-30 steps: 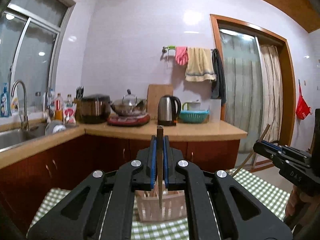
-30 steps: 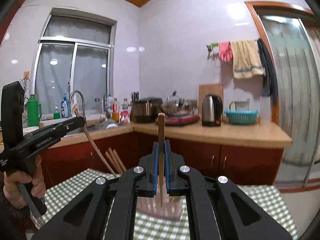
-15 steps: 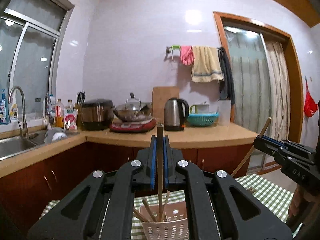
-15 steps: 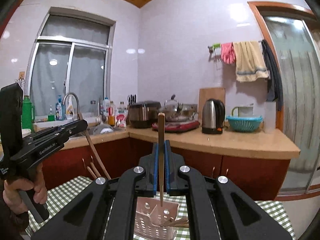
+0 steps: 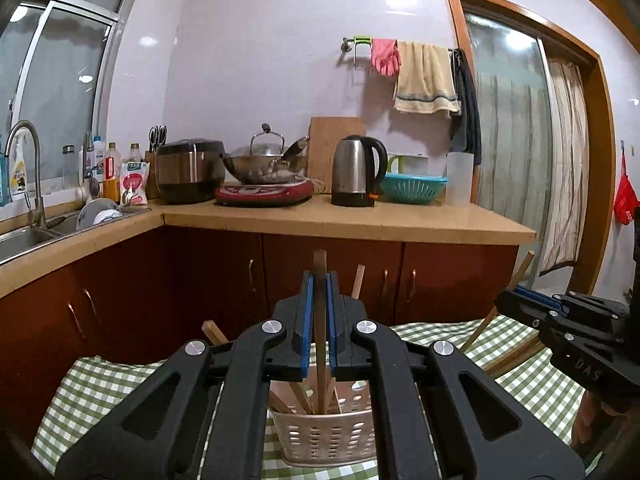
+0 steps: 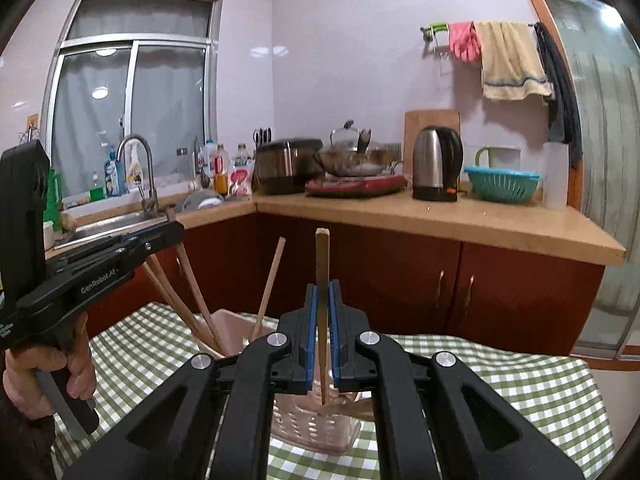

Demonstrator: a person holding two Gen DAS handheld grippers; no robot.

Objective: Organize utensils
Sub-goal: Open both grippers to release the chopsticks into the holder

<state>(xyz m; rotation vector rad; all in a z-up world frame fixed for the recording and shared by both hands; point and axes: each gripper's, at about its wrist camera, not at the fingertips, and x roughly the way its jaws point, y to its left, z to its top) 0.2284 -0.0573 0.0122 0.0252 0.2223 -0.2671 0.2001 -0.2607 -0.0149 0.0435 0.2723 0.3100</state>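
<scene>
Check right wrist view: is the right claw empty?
No, the right claw is shut on a chopstick standing upright between its blue pads above the basket.

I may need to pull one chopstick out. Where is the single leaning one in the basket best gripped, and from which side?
Probably near its upper end, from above. The chopstick leans out of the basket, apart from the others, so its top is free while its lower part is hidden inside.
</scene>
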